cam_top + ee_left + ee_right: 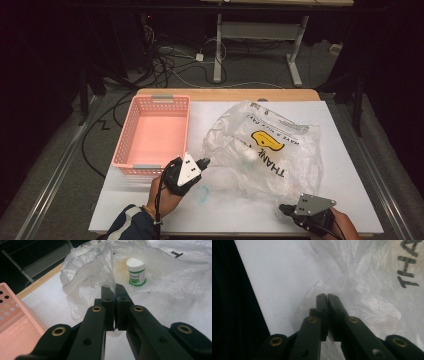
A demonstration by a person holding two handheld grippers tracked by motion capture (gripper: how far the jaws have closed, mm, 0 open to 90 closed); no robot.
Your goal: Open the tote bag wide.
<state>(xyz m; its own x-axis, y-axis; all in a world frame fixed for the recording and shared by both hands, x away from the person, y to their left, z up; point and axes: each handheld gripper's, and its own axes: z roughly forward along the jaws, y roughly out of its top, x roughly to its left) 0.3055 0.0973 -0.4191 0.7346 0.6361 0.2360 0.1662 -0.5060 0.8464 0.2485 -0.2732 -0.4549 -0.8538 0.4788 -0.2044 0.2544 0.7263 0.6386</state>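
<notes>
A crumpled clear plastic bag [265,150] printed with black lettering and a yellow mark lies on the white desk [345,165], right of centre. A small white jar [135,271] with a green label stands upright inside the bag, seen in the left gripper view. A pink perforated basket [152,132] sits at the far left of the desk, apart from the bag.

The left gripper [115,291], near the basket's near right corner, has its jaws pressed together on the bag's left edge, the film bunched at their tips. The right gripper [327,296], at the desk's near right, has its jaws closed on the bag's near edge. Cables [165,60] lie on the floor beyond the desk.
</notes>
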